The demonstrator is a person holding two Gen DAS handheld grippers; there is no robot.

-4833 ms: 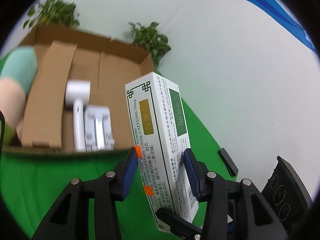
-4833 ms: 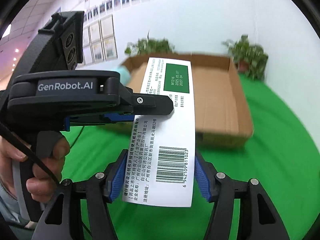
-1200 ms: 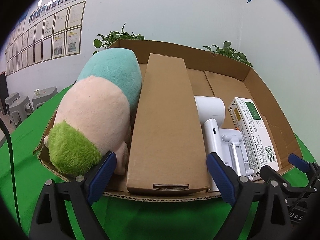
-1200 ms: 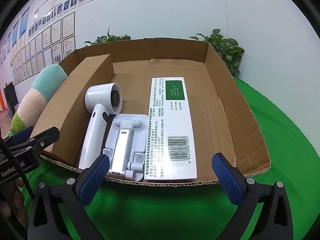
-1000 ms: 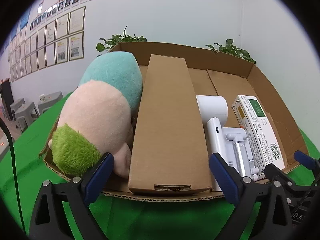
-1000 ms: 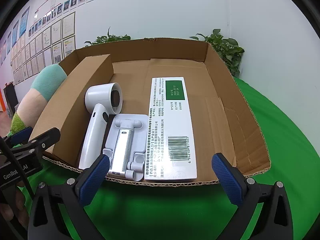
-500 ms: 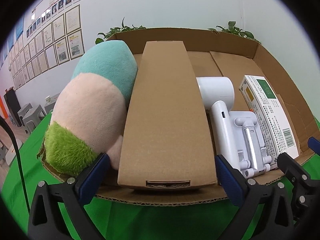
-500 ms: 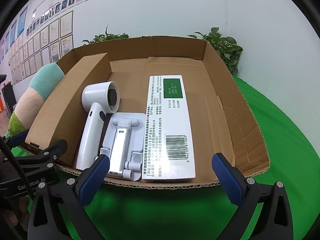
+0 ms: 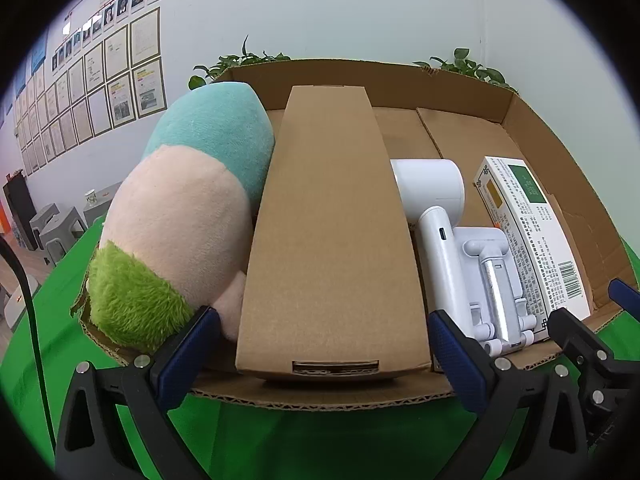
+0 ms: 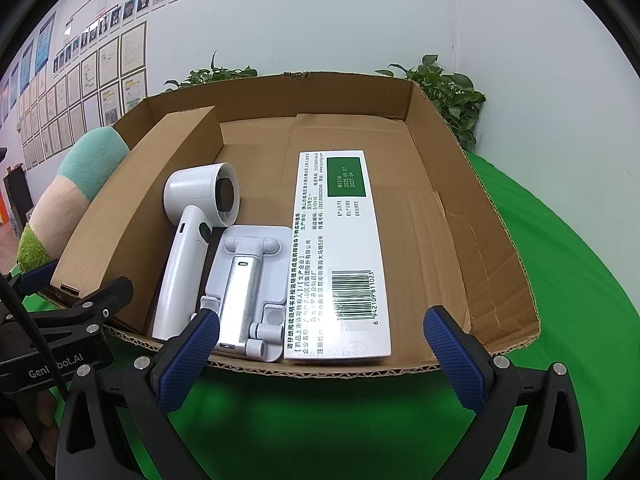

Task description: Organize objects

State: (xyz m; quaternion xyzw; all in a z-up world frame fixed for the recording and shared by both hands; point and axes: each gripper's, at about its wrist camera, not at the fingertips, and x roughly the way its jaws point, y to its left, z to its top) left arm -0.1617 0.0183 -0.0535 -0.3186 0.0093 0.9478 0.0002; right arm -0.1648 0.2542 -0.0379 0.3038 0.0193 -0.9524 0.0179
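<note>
A shallow cardboard box (image 9: 532, 128) (image 10: 460, 184) stands on the green cloth. In it lie a plush toy (image 9: 180, 216) (image 10: 76, 184) at the left, a long brown carton (image 9: 332, 232) (image 10: 140, 196), a white hair dryer (image 9: 436, 216) (image 10: 192, 240), a white folding stand (image 9: 496, 276) (image 10: 248, 280) and a white medicine box (image 9: 528, 232) (image 10: 340, 256). My left gripper (image 9: 324, 352) is open and empty at the box's near edge, in front of the carton. My right gripper (image 10: 320, 352) is open and empty in front of the medicine box.
Potted plants (image 10: 448, 92) stand behind the box by the white wall. Green cloth (image 10: 572, 264) extends to the right of the box. The left gripper's body (image 10: 60, 340) shows at the right wrist view's left edge, the right gripper's finger (image 9: 588, 344) at the left view's right.
The medicine box, held by both grippers 4.8 s ago, now lies in the cardboard box. Both grippers are open. Over the last second both moved slightly closer to the box.
</note>
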